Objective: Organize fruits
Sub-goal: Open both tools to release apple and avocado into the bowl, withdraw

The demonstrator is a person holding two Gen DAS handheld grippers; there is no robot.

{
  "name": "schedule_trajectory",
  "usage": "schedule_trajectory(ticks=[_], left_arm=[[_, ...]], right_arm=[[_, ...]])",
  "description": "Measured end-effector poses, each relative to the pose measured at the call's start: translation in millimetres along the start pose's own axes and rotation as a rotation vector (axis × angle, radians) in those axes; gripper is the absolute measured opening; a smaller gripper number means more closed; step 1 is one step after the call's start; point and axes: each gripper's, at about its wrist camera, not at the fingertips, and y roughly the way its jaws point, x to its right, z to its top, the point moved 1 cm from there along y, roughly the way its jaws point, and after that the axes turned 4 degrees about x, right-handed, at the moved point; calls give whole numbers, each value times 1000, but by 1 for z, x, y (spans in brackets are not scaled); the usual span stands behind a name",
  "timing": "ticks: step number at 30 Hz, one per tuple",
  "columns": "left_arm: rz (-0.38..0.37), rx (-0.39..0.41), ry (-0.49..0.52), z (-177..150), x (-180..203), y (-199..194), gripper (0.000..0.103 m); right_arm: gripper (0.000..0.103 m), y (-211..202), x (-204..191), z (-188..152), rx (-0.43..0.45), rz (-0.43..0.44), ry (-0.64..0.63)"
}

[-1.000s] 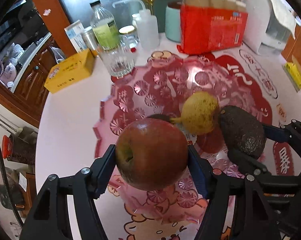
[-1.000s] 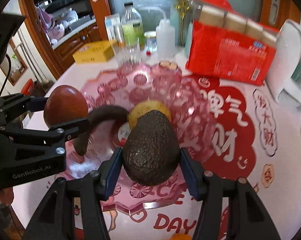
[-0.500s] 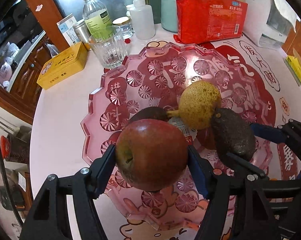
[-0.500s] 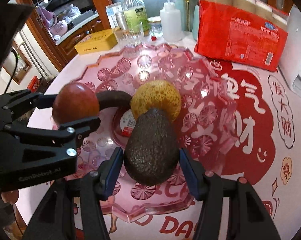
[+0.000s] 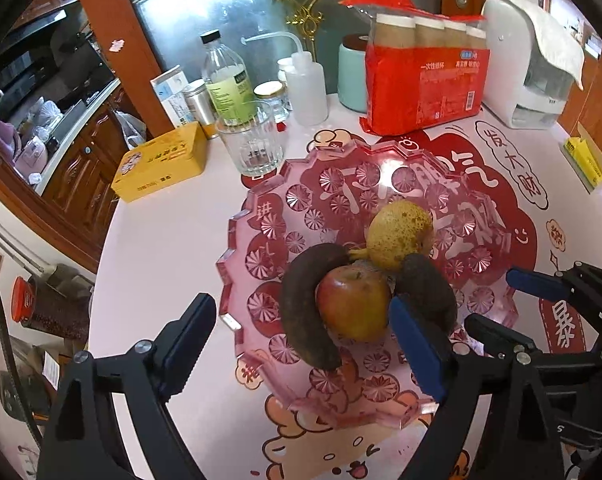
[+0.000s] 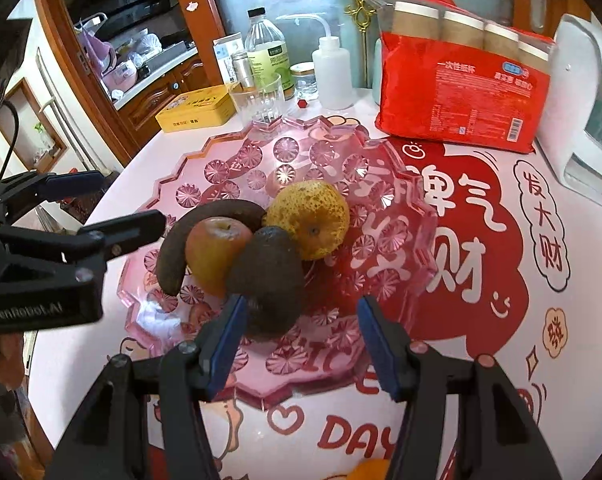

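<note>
Left wrist view, left fingers [image 5: 301, 344] just opened wide, apple [image 5: 351, 306] released

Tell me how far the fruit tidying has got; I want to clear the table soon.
Done: apple, avocado, pear and blackened banana lie together in the pink tray. In hand: nothing; the left gripper has just been opening its jaws, clear of the apple, and the right gripper stands open behind the avocado. Left: maybe the orange thing at the right view's bottom edge, too cropped to identify.
</note>
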Motion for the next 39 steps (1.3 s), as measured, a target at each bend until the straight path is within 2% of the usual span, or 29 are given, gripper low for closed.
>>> schedule_trajectory(ticks=[15, 26, 39], left_arm=[[-7, 82, -32, -13, -11, -69, 88], [-6, 161, -60, -31, -22, -130, 88], [-60, 251, -50, -60, -12, -194, 92]], right_arm=[[58, -58, -13, -3, 66, -23, -2], [58, -121, -32, -12, 142, -49, -8], [58, -196, -47, -47, 230, -124, 2]])
